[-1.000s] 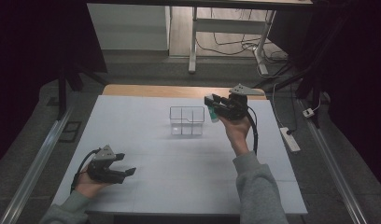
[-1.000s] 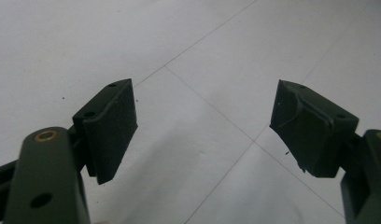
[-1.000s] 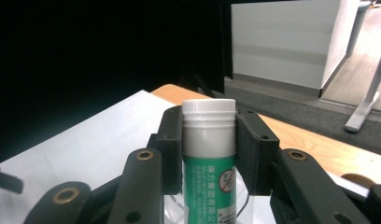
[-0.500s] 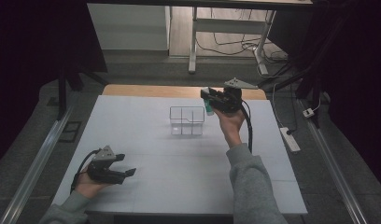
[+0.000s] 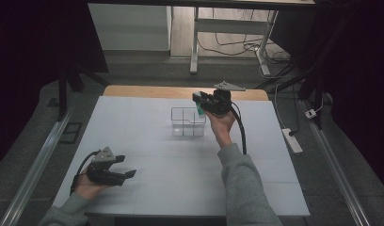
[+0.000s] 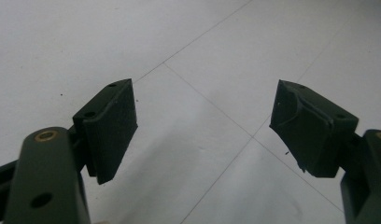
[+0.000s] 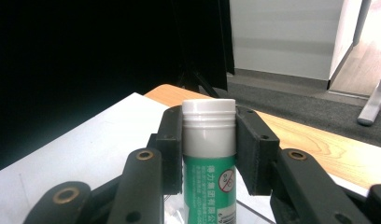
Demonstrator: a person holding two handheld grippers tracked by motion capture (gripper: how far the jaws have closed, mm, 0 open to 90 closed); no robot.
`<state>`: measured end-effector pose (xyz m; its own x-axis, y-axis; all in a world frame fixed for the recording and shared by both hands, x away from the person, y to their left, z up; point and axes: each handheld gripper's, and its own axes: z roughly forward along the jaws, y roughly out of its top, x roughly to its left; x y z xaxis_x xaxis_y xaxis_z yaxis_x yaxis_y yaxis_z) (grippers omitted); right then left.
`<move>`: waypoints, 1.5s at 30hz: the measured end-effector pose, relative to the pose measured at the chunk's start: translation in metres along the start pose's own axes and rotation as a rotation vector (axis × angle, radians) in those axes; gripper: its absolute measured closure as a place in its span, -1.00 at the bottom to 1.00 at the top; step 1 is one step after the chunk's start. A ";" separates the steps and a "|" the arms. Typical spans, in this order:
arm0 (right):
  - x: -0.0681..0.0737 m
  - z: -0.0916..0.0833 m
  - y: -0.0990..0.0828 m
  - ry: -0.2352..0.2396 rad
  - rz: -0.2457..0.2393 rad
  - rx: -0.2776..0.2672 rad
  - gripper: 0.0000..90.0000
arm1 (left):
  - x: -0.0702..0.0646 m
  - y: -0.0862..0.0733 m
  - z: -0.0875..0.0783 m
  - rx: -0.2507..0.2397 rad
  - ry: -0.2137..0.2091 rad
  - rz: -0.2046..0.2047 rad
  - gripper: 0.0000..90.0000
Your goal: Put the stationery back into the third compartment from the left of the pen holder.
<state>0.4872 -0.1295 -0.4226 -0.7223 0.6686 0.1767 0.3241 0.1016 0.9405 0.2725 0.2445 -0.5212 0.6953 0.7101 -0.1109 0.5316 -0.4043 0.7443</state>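
My right gripper [image 5: 199, 101] is clamped on a green tube with a white cap [image 7: 208, 154], held upright between its two jaws, raised over the far right corner of the clear divided box [image 5: 187, 122] that stands mid-way along the far part of the white surface [image 5: 148, 141]. My left gripper [image 5: 122, 167] rests low near the front left of that surface, jaws spread wide and holding nothing.
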 end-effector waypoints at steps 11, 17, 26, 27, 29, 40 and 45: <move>0.000 0.008 -0.006 -0.001 -0.010 0.009 0.42 | 0.003 -0.002 -0.002 0.002 0.012 -0.008 -0.50; 0.000 0.006 -0.005 -0.005 -0.012 0.002 0.42 | 0.002 -0.003 -0.002 0.002 0.014 -0.007 -0.51; -0.003 0.007 -0.011 -0.007 -0.008 0.031 0.34 | 0.003 -0.003 -0.002 0.003 0.014 -0.006 -0.51; -0.004 0.007 -0.011 -0.001 -0.004 0.028 0.25 | 0.003 -0.003 -0.002 0.003 0.013 -0.005 -0.51; -0.004 0.007 -0.010 -0.005 -0.002 0.026 0.14 | 0.003 -0.003 -0.003 0.004 0.014 -0.004 -0.51; -0.003 -0.002 -0.010 0.000 -0.028 0.040 0.00 | 0.003 -0.003 -0.002 0.008 0.016 -0.003 -0.50; -0.004 -0.006 -0.013 -0.007 -0.043 0.053 -0.03 | 0.003 -0.003 -0.002 0.010 0.016 -0.003 -0.51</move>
<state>0.4824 -0.1374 -0.4335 -0.7322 0.6677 0.1346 0.3252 0.1690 0.9304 0.2720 0.2484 -0.5226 0.6860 0.7205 -0.1019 0.5382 -0.4081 0.7374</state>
